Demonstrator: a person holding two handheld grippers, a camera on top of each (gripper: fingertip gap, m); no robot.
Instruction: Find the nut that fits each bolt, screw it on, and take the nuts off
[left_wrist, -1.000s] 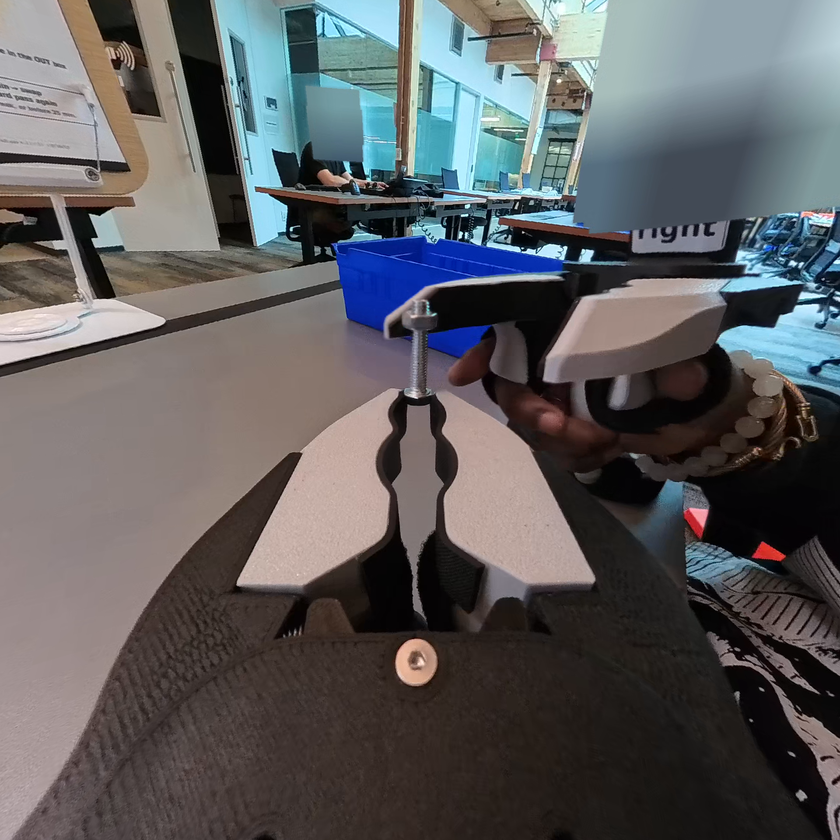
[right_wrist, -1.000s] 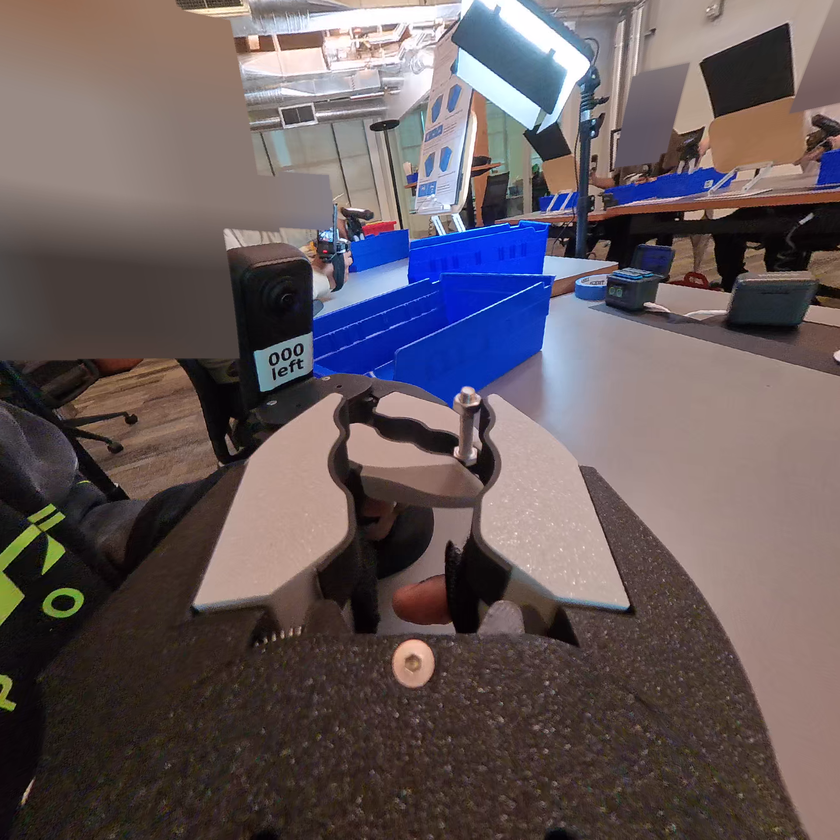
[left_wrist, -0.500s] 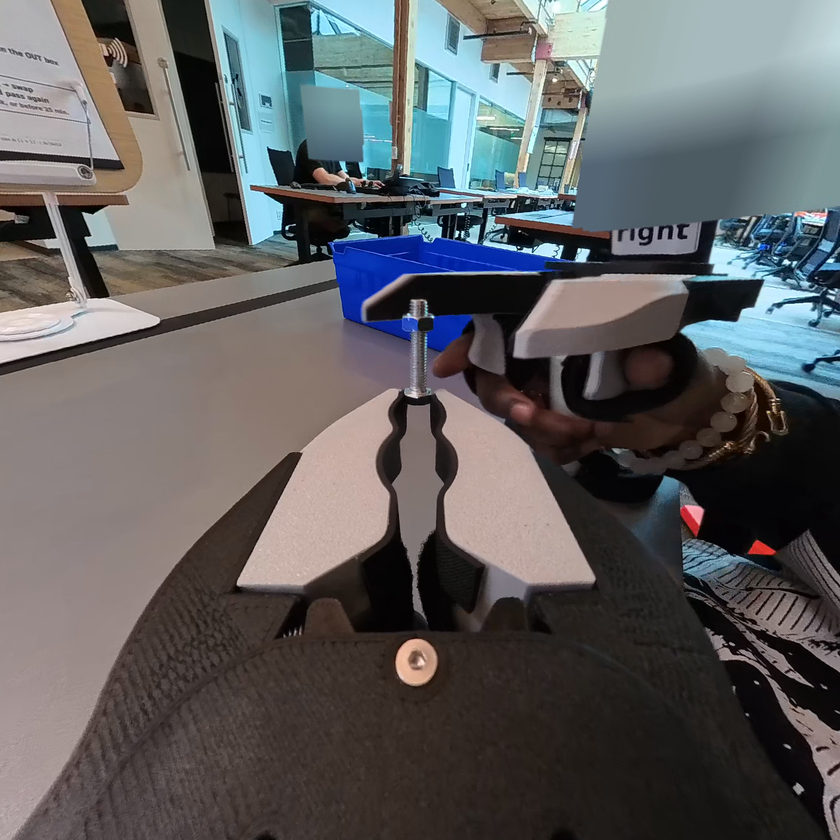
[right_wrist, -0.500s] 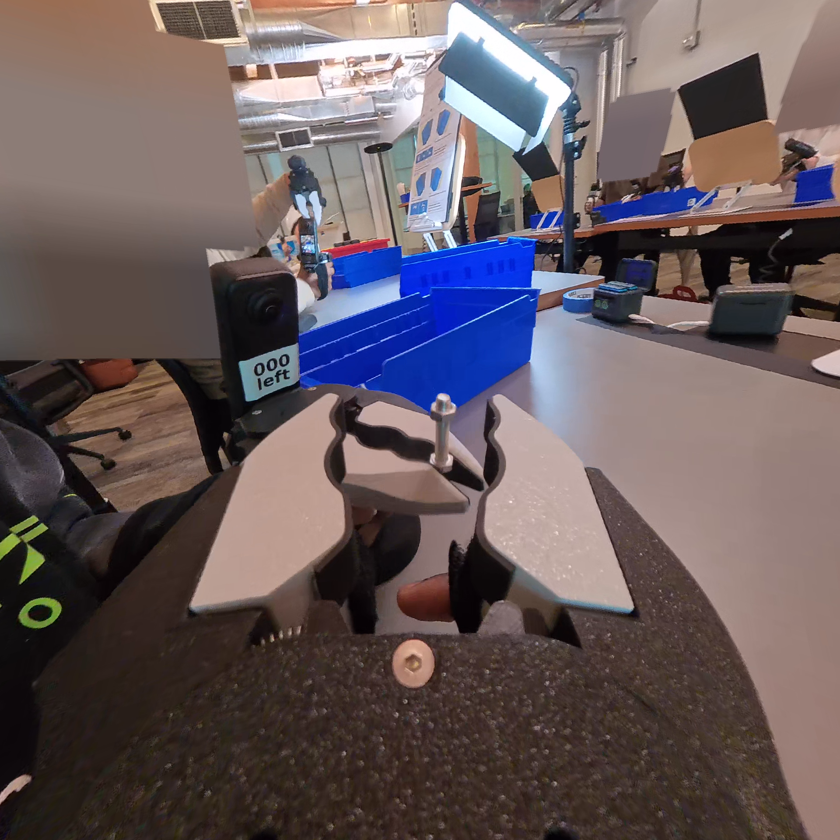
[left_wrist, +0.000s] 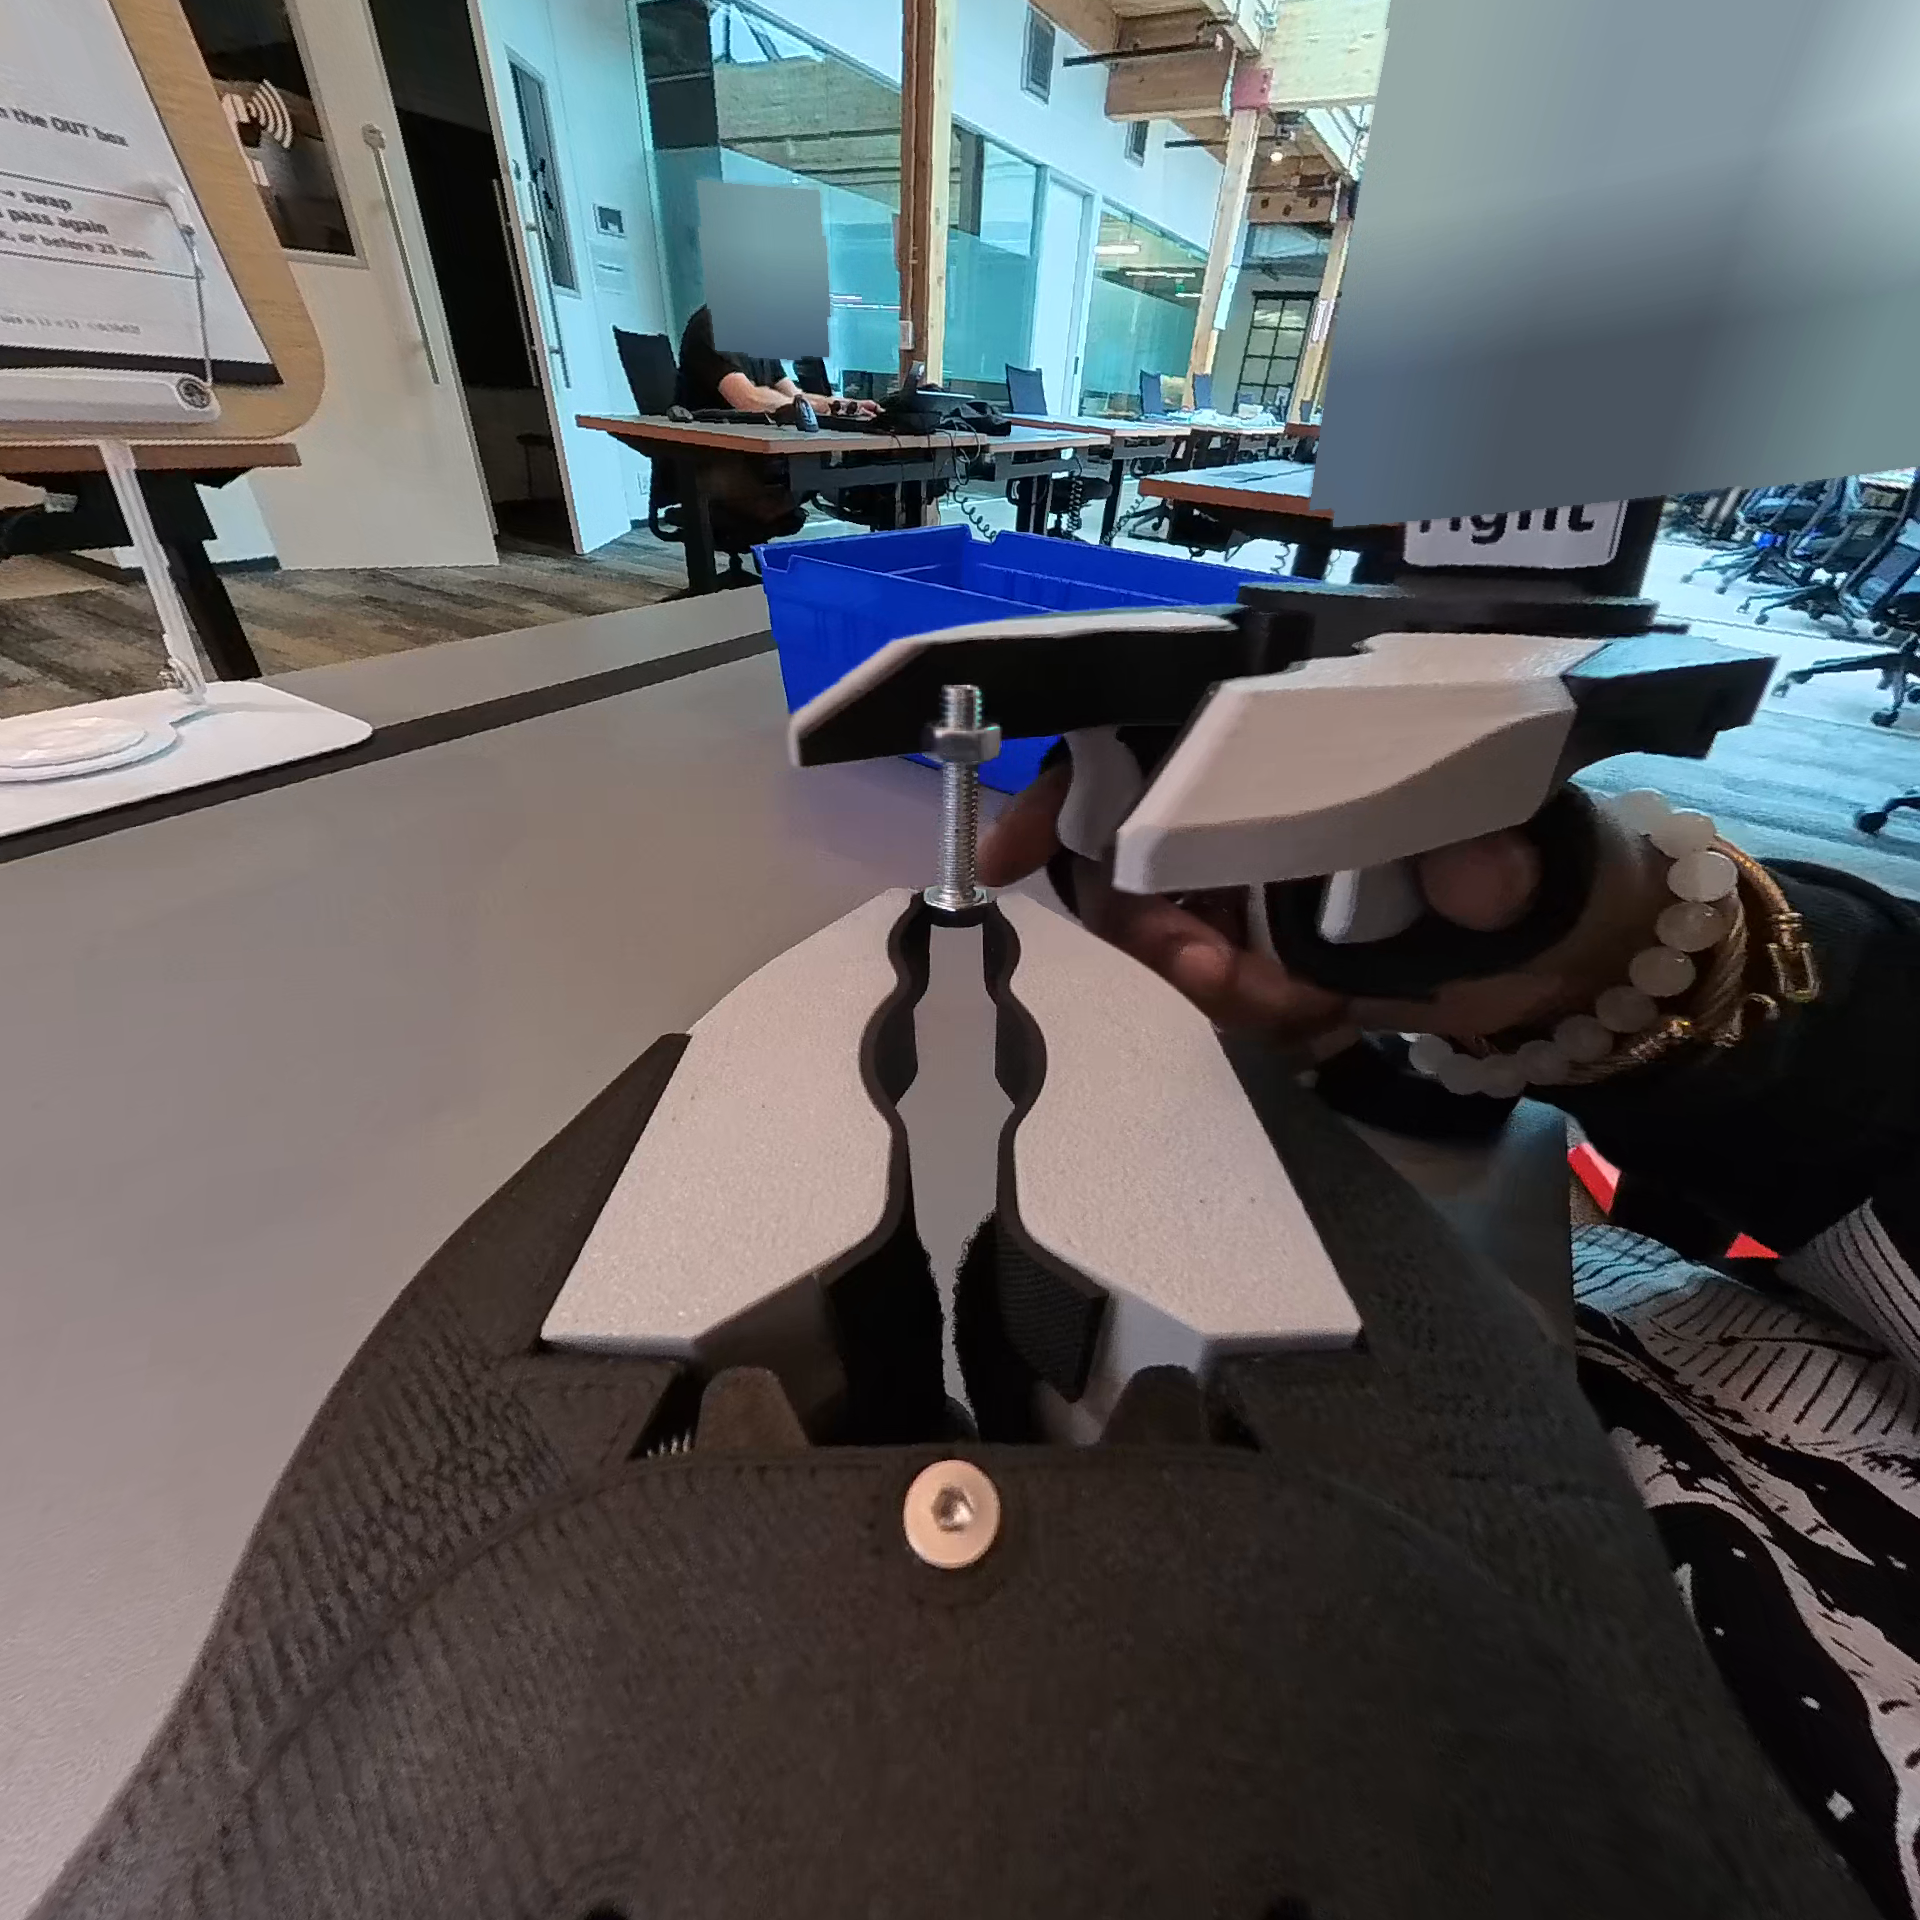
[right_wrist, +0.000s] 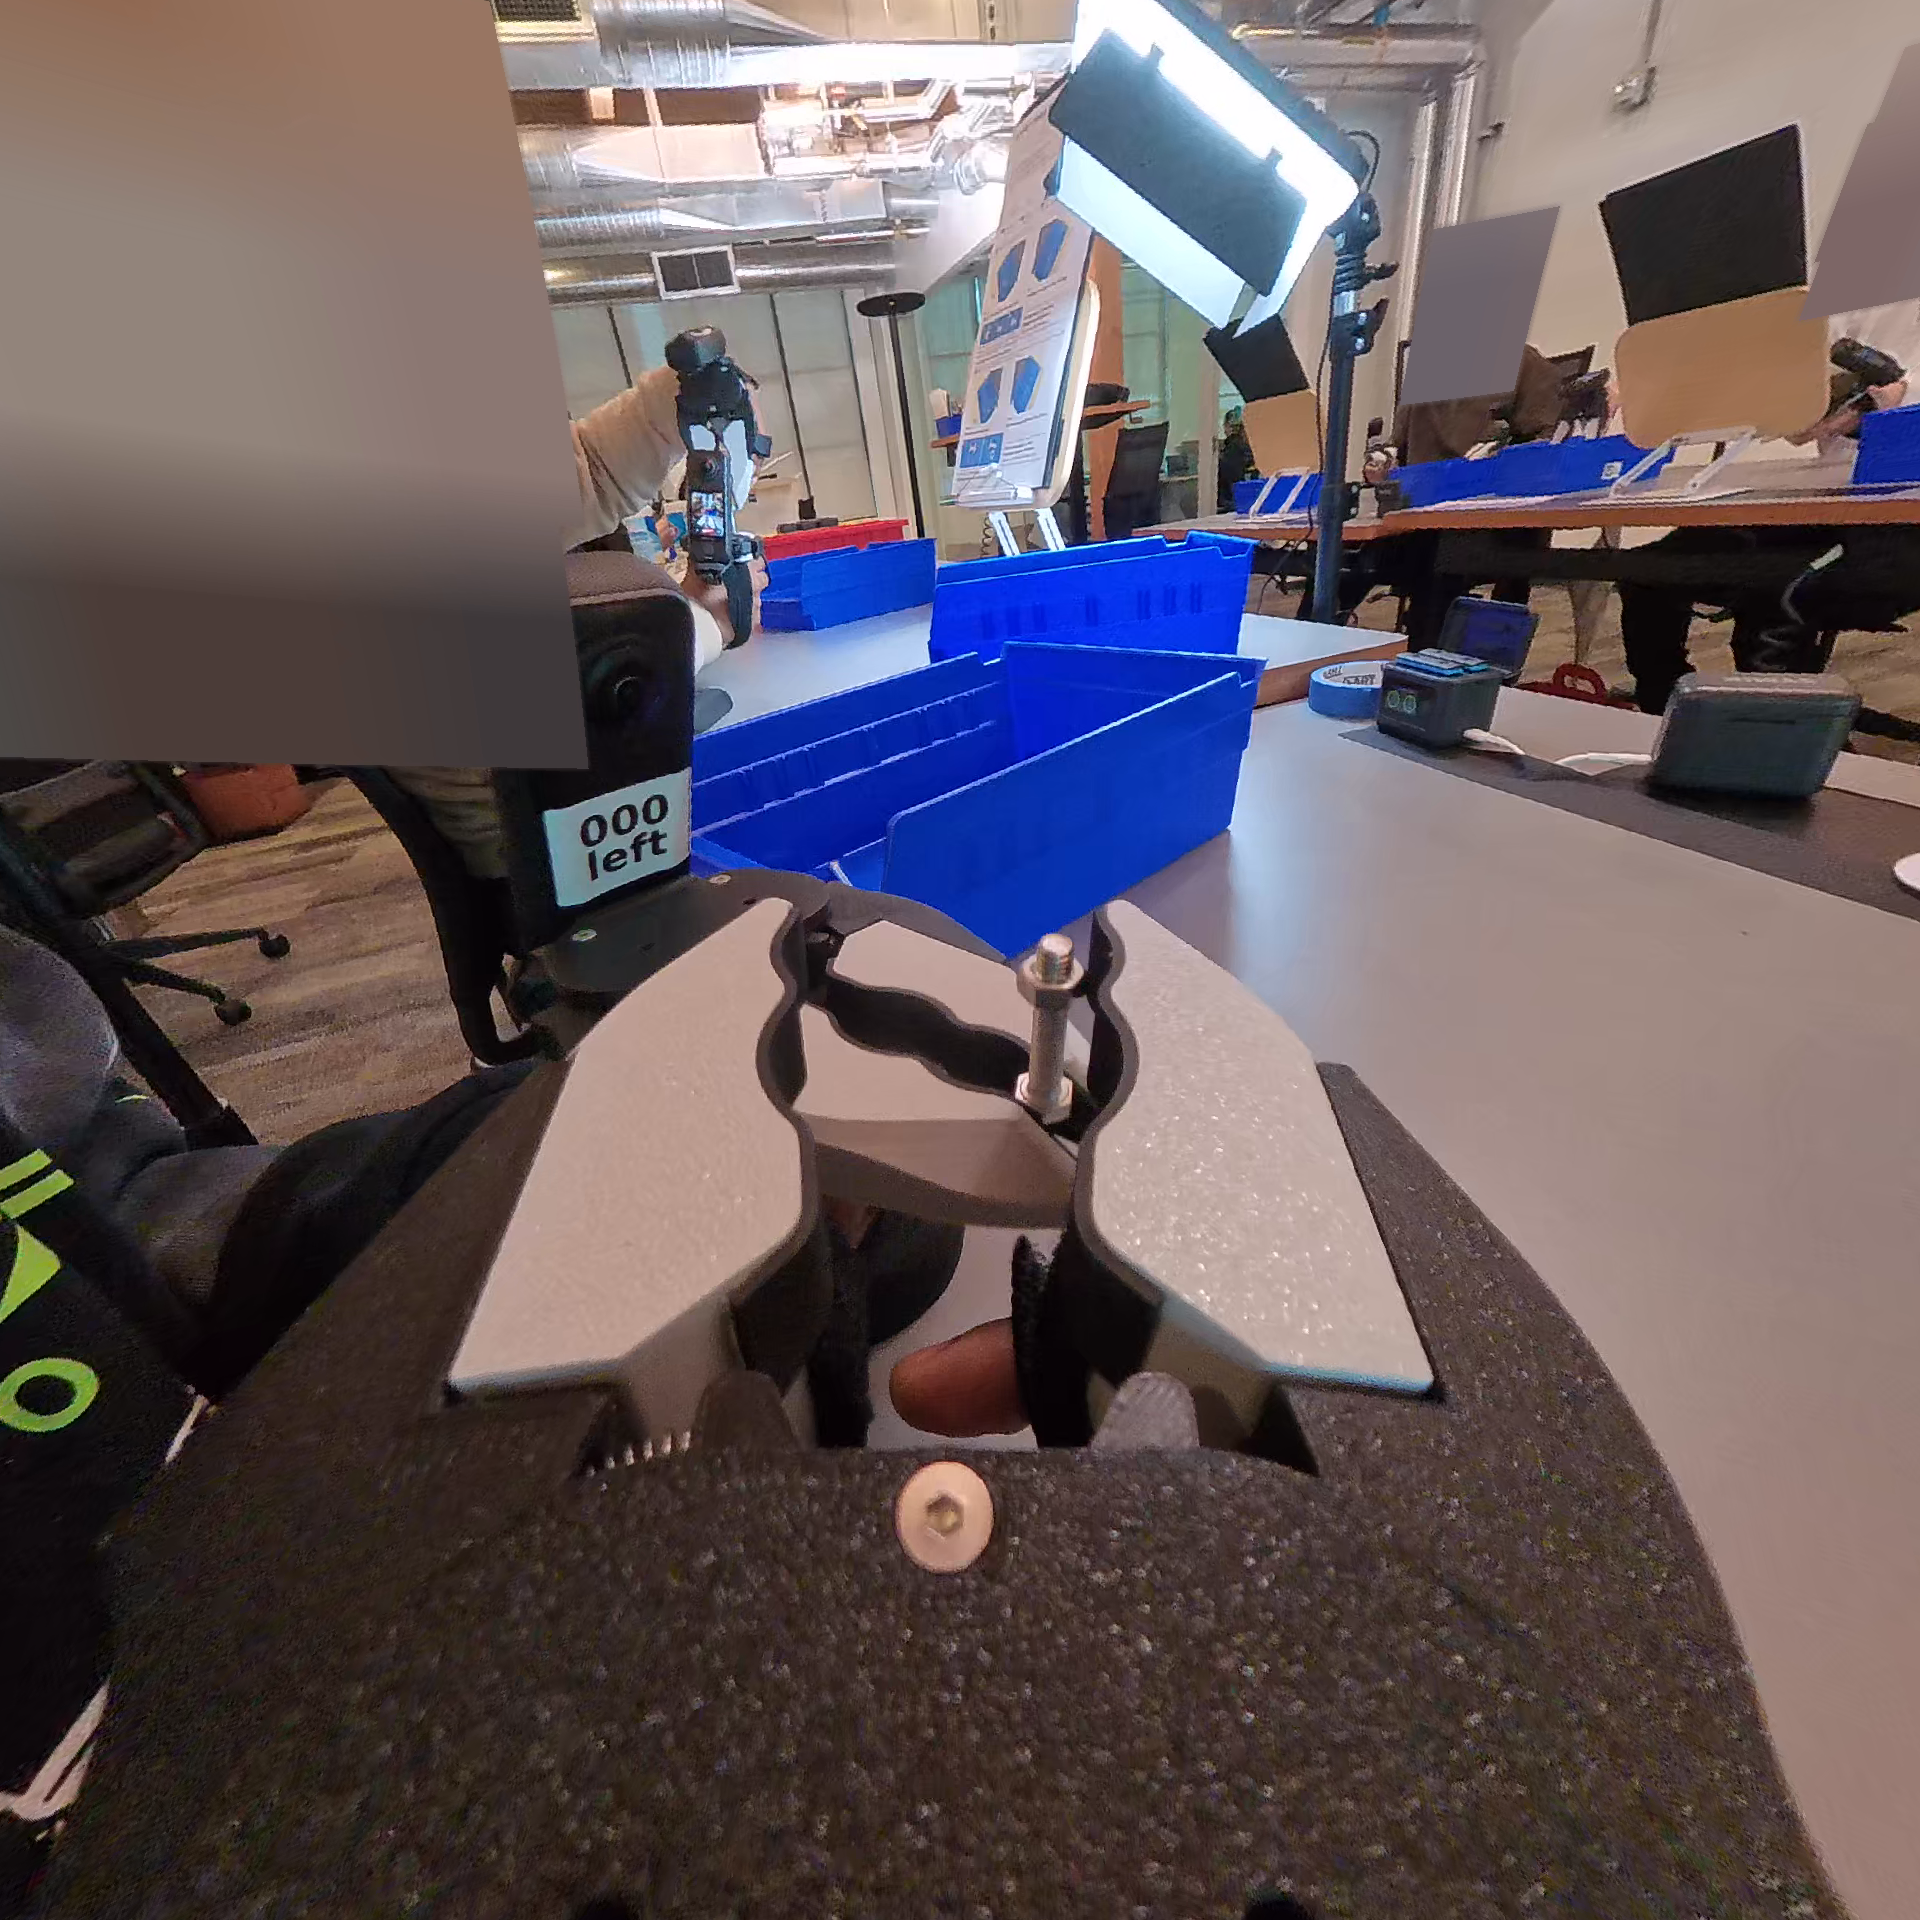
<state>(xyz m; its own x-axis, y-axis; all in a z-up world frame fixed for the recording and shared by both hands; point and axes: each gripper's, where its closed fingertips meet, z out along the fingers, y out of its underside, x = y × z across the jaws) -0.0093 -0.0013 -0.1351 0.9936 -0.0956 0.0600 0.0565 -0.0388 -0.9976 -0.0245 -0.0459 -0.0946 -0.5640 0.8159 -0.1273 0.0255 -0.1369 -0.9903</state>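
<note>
A grey desk (left_wrist: 364, 1039) fills the middle of the left wrist view, with a blue bin (left_wrist: 883, 613) seen just above centre. The left tongs (left_wrist: 958, 914) are shown at centre frame, narrowed onto the base of a silver bolt (left_wrist: 958, 821), which is held upright with its threaded end pointing up. A small silver nut (left_wrist: 964, 740) is seen near the top of the thread. The right tongs (left_wrist: 961, 717) are seen entering from the right of that frame, held level and spread wide around the nut. In the right wrist view, the bolt (right_wrist: 1047, 1023) is seen at centre frame, close against one finger (right_wrist: 1195, 1091), well apart from the other.

Several risks are judged from here. If the right tongs are closed off centre, the nut may be missed or pinched by a corner, and a slip is likely. If sideways force is applied through the nut, the bolt may be tilted or pulled from the left tongs, since only its base is held. Once the nut is spun off the last threads, it may be dropped onto the desk and rolled away.
</note>
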